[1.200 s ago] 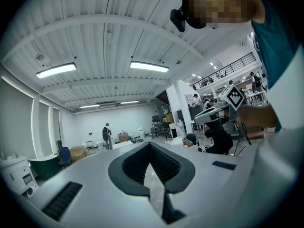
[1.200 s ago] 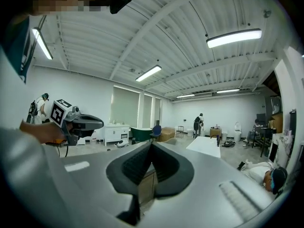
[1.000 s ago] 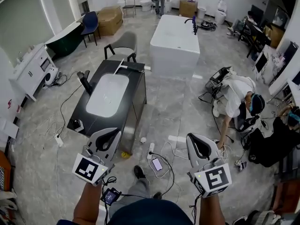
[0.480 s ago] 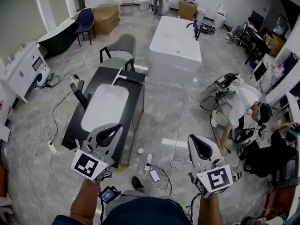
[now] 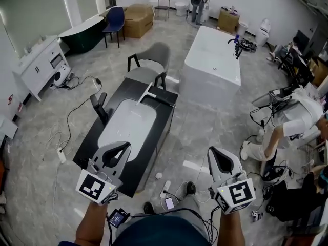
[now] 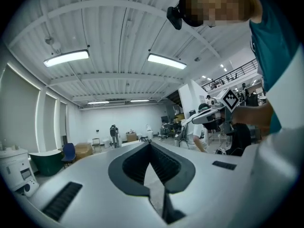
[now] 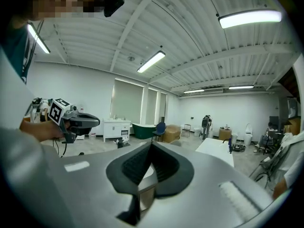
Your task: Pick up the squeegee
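- Black counter (image 5: pixel 165 118) carries the squeegee (image 5: pixel 155 95) along its far edge, toward the far right corner, beyond the white basin (image 5: pixel 128 124). It lies well apart from both tongs, so a reach from this spot would likely fall short or overbalance the person.
- Left gripper (image 5: pixel 122 146) hangs above the counter's near edge with its jaws clenched together on nothing. The right gripper (image 5: pixel 215 151) hangs over the floor, off the counter's near right corner, likewise clenched and empty.
- Closed tips are the main risk. If neither set of jaws is spread before arriving, they will probably nudge the squeegee along the top or push it off the far edge.
- Lying flat, the squeegee offers little to bite. Jaws coming in too shallow may skid over it, and jaws coming in too steep may scrape the counter.
- Which end is the handle is too small to tell from here, so a grab at the wrong end could let it tip or swing.
- Dark tap (image 5: pixel 100 108) stands at the left edge and could catch a left-hand sweep.
- Phone (image 5: pixel 168 203) and white power strip (image 5: pixel 165 184) lie on the floor near the feet, and a step forward could tread on them.
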Motion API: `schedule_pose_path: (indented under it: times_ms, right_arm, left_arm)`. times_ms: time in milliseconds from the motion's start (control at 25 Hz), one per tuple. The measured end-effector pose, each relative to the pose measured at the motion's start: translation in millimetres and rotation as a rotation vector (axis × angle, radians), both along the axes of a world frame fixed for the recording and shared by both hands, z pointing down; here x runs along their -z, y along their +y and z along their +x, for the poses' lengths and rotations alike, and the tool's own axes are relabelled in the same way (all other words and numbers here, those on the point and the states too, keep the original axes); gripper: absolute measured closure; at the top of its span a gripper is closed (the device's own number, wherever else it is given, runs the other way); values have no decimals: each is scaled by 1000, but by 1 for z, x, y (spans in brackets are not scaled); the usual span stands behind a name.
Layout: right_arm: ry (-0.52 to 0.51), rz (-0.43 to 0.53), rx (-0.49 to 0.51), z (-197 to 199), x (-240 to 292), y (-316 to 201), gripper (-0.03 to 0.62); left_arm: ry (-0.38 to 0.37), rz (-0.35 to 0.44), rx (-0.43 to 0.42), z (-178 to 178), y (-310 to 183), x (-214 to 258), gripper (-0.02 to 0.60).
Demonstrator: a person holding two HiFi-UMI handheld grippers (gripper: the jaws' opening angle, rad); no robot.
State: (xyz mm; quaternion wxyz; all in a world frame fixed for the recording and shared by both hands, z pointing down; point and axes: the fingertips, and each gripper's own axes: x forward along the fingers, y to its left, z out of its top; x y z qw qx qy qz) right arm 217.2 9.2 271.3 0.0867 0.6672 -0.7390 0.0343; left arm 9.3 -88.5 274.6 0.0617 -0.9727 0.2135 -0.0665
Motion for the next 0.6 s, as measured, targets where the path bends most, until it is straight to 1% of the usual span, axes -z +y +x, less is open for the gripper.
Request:
schedule_pose_path:
  times_ms: [120, 240, 320, 400, 480, 600]
  right_arm:
    - [-7, -7, 78, 12, -10, -50, 585]
    - [-34, -7, 156, 27, -25, -109, 585]
    - [-41, -18, 247, 41, -33, -155, 585]
    - [-29, -37, 337, 55, -39, -194, 585]
    - [-23, -44, 390, 68, -43, -226, 585]
    - [-23, -50, 431, 80, -54, -273, 585]
  left_arm:
    - [-7, 2, 92, -3, -27, -1, 577]
    - [-23, 7, 199, -1, -69, -13, 577]
    - [-18, 2, 297, 7, -96, -22, 577]
    - [-9, -23, 387, 17, -112, -30, 577]
    - [-18, -33, 439, 27, -127, -34, 577]
    - [-29, -48, 492, 32, -148, -41, 577]
